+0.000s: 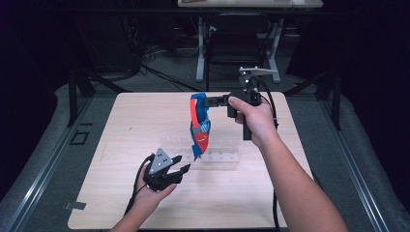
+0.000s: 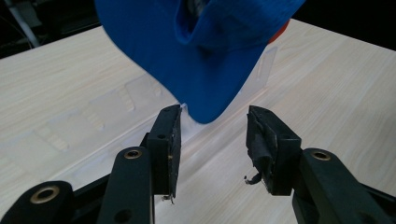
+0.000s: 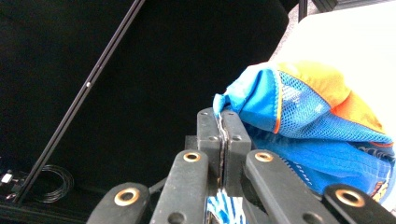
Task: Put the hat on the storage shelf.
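Blue and orange cap [image 1: 199, 126] hangs from the right gripper [image 1: 211, 101], whose jaws are clamped on its edge, lifted off the table [image 1: 121, 125]. Just under its lowest tip the left gripper [image 2: 214, 140] waits wide apart, holding nothing; a second grasp seems left

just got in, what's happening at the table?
A person holds a gripper in each hand over a wooden table. The right gripper is shut on the edge of a blue and orange garment, part mesh, and holds it up so it hangs above a clear plastic rack lying on the table. The left gripper is open, low near the table, its jaws pointing at the garment's bottom tip without touching it.
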